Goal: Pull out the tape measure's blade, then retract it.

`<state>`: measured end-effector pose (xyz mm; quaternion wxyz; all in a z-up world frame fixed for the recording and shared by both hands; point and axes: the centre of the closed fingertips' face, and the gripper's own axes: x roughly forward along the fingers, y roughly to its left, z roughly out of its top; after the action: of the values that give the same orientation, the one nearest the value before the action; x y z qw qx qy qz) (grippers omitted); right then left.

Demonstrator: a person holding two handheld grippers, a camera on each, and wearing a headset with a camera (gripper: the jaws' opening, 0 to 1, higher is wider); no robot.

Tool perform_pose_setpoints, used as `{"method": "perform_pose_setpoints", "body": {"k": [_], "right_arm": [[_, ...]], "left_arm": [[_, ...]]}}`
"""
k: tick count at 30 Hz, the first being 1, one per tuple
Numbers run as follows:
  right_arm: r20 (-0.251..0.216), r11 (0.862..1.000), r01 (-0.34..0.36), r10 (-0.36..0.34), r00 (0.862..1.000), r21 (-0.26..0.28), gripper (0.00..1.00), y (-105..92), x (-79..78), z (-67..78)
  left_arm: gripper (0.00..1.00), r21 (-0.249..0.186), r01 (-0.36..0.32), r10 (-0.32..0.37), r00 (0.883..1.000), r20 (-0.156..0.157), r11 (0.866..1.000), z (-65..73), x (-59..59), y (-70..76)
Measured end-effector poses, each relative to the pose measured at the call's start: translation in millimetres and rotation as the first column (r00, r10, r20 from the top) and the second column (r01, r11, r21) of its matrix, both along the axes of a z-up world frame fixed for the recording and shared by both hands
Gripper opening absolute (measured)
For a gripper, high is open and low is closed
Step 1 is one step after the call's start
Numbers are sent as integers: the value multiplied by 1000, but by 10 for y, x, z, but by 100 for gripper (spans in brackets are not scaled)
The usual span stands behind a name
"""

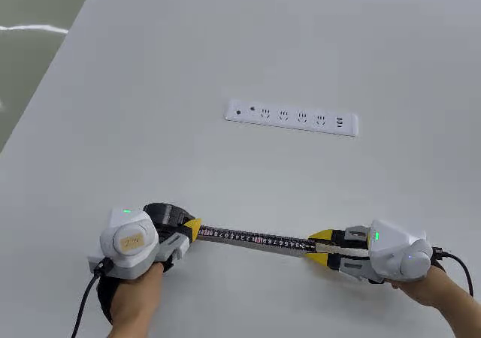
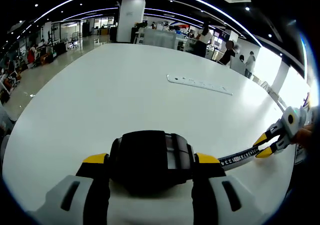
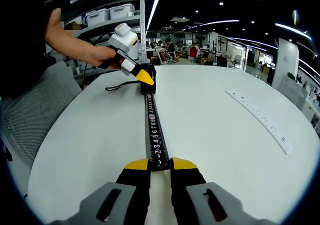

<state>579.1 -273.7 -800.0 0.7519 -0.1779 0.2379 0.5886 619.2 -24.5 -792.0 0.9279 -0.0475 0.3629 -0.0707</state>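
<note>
1. Currently the black, rounded tape measure case [image 1: 167, 215] sits clamped between the jaws of the left gripper [image 2: 151, 161], low on the white tabletop [image 1: 225, 52].
2. Its dark, numbered steel blade [image 3: 151, 125] lies drawn out flat; the right gripper [image 3: 160, 164] pinches its end.
3. Pull-out looks done or nearly so; retraction is not yet done.
4. White power strip [image 1: 291, 118] lies well apart, beyond.

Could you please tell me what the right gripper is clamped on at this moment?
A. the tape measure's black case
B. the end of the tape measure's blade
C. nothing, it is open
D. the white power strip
B: the right gripper is shut on the end of the blade, which stretches away to the black case held in the left gripper.
</note>
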Motion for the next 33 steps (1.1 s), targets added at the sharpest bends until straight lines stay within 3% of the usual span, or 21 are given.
{"method": "perform_pose_setpoints", "body": {"k": [10, 33], "right_arm": [[3, 1000, -3, 3, 1000, 3, 14, 20, 13, 11], [11, 1000, -12, 11, 1000, 9, 14, 102, 44, 41]], "left_arm": [[63, 4, 8, -8, 1000, 2, 1000, 5, -1, -1], [63, -35, 1, -1, 1000, -4, 999, 5, -4, 23]]}}
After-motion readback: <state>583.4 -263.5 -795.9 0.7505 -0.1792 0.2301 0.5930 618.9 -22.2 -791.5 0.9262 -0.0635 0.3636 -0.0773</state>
